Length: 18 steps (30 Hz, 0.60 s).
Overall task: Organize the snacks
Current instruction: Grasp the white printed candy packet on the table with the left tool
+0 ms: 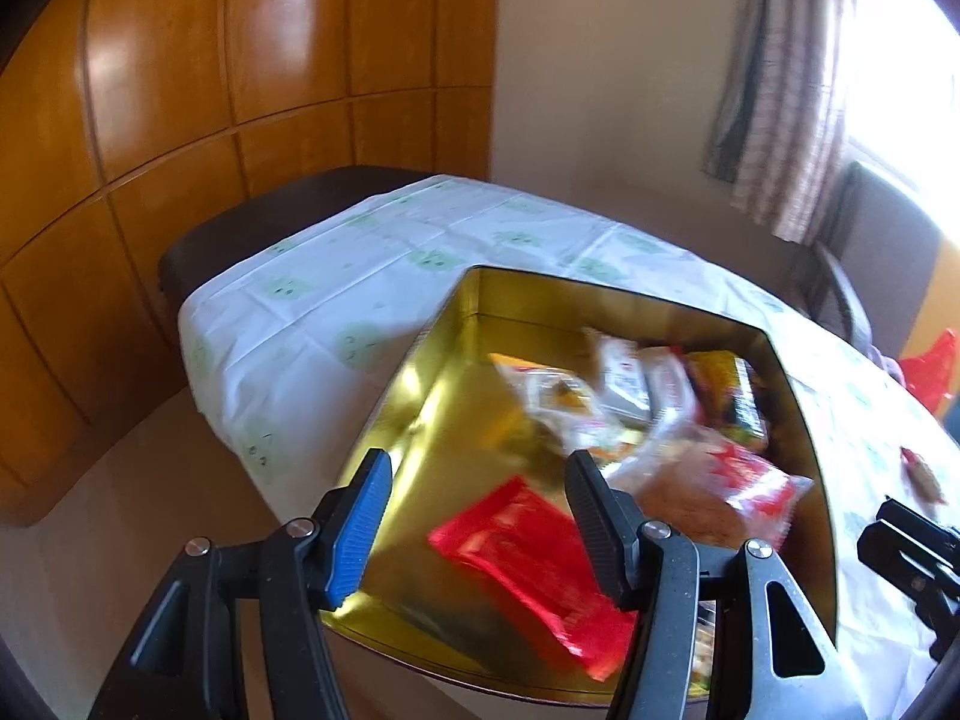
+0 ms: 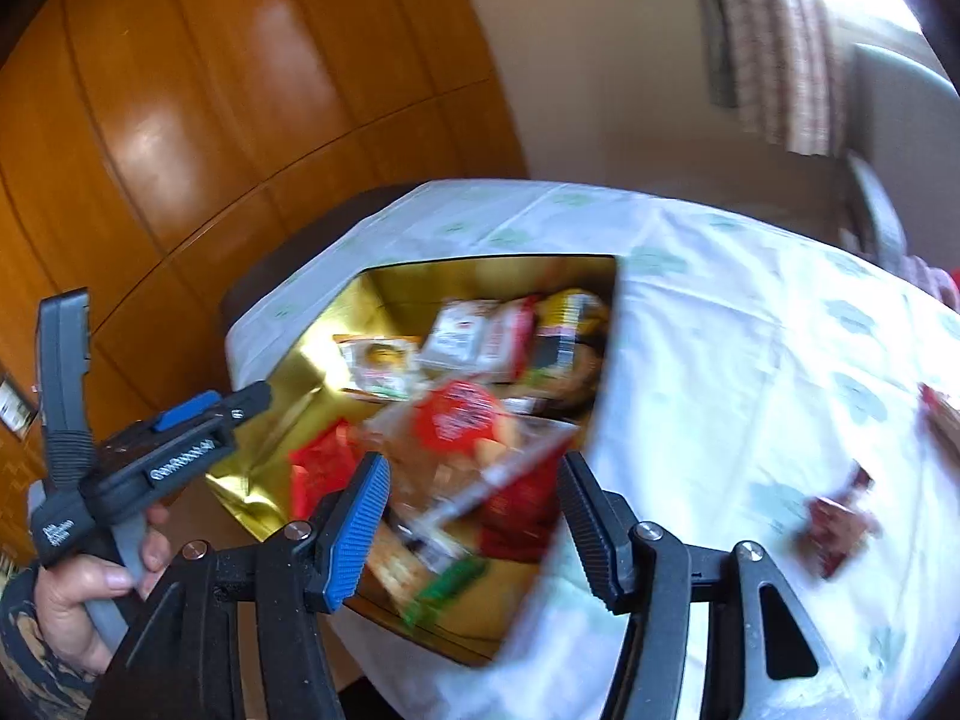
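Observation:
A gold tin box [image 1: 600,291] [image 2: 480,267] sits on the white-clothed table and holds several snack packets. A red packet [image 1: 534,558] lies at the box's near end, below my open left gripper [image 1: 474,528]. A clear bag with a red label [image 1: 714,489] [image 2: 462,426] lies to its right. My right gripper [image 2: 474,528] is open and empty above the box's near right corner. The left gripper's body [image 2: 150,456] shows in the right wrist view, held by a hand [image 2: 84,594]. A dark red packet [image 2: 837,525] lies on the cloth to the right.
The white tablecloth [image 1: 336,300] with green prints covers a dark table. Wood panelling [image 1: 180,60] stands behind. A curtain [image 1: 786,90] and bright window are at the right, with a chair [image 1: 840,276] below. Another small packet [image 1: 921,474] lies on the cloth.

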{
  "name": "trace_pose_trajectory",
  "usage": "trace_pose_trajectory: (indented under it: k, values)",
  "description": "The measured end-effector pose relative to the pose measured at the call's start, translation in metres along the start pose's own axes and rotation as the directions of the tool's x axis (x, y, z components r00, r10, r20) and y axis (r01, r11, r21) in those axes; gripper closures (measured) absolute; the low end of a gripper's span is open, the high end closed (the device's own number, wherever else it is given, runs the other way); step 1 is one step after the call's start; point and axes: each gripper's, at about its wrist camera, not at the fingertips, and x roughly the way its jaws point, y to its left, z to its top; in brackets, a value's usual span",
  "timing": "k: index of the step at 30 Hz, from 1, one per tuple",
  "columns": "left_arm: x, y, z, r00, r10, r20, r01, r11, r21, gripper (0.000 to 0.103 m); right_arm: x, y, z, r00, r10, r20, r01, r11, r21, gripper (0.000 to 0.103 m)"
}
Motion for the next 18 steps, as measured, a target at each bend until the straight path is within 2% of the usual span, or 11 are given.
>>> trace_pose_trajectory:
  k: [9, 18]
  values:
    - [-0.024, -0.041, -0.005, 0.995, -0.092, 0.031, 0.087, 0.988, 0.127, 0.042, -0.040, -0.053, -0.022, 0.988, -0.152, 0.038, 0.148, 0.985, 0.085, 0.044]
    - [-0.038, -0.076, -0.011, 0.987, -0.155, 0.034, 0.144, 0.963, 0.227, 0.042, -0.080, -0.123, -0.055, 0.950, -0.310, 0.021, 0.297, 0.926, 0.233, 0.044]
